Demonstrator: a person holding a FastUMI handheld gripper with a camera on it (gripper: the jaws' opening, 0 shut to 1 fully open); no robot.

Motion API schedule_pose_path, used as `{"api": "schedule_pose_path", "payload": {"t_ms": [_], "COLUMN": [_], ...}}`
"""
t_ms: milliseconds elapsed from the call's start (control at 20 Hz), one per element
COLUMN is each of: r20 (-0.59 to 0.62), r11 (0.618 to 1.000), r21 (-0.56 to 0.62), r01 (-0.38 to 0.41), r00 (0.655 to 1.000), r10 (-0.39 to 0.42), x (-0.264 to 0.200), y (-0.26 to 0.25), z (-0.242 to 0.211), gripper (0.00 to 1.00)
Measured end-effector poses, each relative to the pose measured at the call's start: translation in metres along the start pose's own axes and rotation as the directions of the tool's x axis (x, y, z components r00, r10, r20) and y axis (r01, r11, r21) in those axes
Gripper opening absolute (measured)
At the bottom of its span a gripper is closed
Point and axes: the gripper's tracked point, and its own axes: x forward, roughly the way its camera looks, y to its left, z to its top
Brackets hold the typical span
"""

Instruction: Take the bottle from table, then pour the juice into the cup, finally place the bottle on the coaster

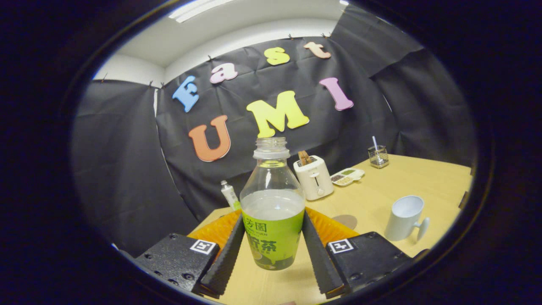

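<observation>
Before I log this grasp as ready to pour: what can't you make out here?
- Coaster, gripper view: a finger overlaps its near edge.
- Gripper on bottle: contact looks made; firmness unclear.
- Cup: inside hidden by its rim.
- Tray contents: too small.

You face a black cloth wall (127, 169) hung behind a light wooden table (406, 178). Above it you see a white ceiling (254, 29) with a bright strip light (199, 8).

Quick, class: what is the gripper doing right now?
Gripper: closed on the uncapped juice bottle, one finger pressing each side of its green label.
</observation>
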Motion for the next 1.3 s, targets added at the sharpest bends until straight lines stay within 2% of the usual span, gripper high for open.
{"api": "schedule_pose_path", "payload": {"t_ms": [200, 450, 750, 1050, 1200, 1300], "r20": [-0.020, 0.003, 0.026, 0.033, 0.064, 0.087], "r11": [0.974, 0.859, 0.762, 0.682, 0.627, 0.575], "r21": [0.223, 0.494, 0.620, 0.706, 0.749, 0.788], "r01": [-0.047, -0.138, -0.185, -0.193, -0.215, -0.221], "r00": [0.998, 0.988, 0.976, 0.970, 0.965, 0.964], "r10": [0.053, 0.157, 0.216, 0.241, 0.254, 0.252], "x": [-0.001, -0.004, -0.012, -0.015, -0.016, -0.015], "y": [-0.002, 0.000, -0.008, -0.018, -0.026, -0.033], "z": [0.008, 0.025, 0.034, 0.035, 0.037, 0.035], "gripper": [0.80, 0.80, 0.80, 0.80, 0.80, 0.80]}}
